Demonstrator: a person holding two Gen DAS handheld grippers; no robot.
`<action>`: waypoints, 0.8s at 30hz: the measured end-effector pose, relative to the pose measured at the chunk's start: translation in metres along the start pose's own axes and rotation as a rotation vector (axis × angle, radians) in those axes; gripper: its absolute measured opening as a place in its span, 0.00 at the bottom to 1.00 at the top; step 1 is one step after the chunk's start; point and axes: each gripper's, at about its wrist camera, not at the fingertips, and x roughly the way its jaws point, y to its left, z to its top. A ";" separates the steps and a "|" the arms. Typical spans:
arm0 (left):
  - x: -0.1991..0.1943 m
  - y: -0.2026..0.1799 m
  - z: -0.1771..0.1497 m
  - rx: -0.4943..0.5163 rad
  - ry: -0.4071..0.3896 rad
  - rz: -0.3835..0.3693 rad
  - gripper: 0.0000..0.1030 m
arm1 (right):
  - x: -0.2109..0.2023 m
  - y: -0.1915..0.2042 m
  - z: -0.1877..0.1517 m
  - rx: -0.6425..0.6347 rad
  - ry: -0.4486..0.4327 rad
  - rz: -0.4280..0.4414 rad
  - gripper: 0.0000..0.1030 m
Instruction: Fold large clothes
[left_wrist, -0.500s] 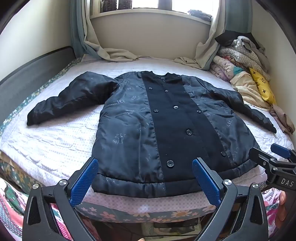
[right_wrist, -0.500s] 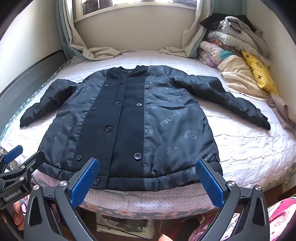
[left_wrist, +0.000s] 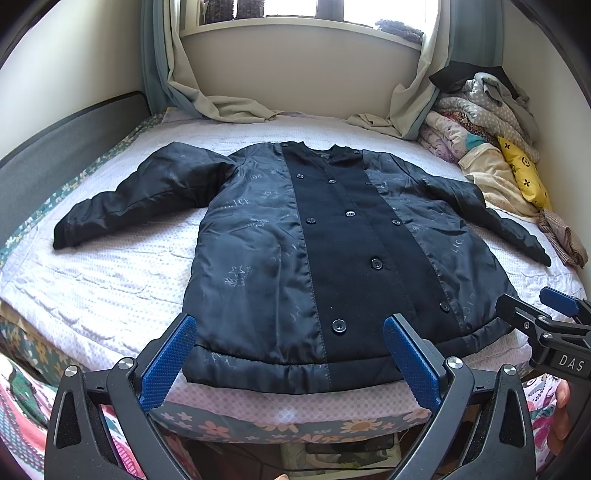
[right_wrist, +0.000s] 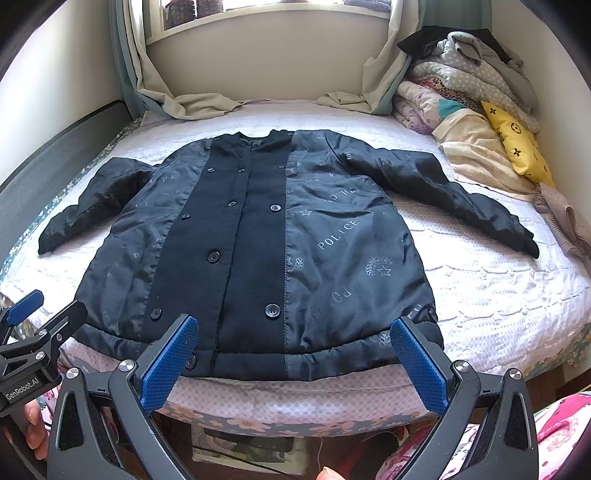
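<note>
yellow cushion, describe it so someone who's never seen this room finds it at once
Start at the bed, then the heap of bedding in its far right corner. The yellow cushion leans against it, the only bright yellow thing, printed with dark flower marks.

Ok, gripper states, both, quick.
Left gripper: open, holding nothing, hovering at the coat hem.
Right gripper: open, holding nothing.
</note>
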 end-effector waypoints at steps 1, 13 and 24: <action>0.000 0.000 0.000 0.000 0.000 0.000 0.99 | 0.000 0.000 0.000 0.001 0.000 0.000 1.00; 0.000 0.006 -0.001 0.002 0.002 0.001 0.99 | 0.000 -0.004 0.000 0.014 -0.001 0.004 1.00; 0.002 0.005 -0.002 0.001 0.001 0.001 0.99 | 0.000 -0.006 -0.001 0.015 0.004 0.003 1.00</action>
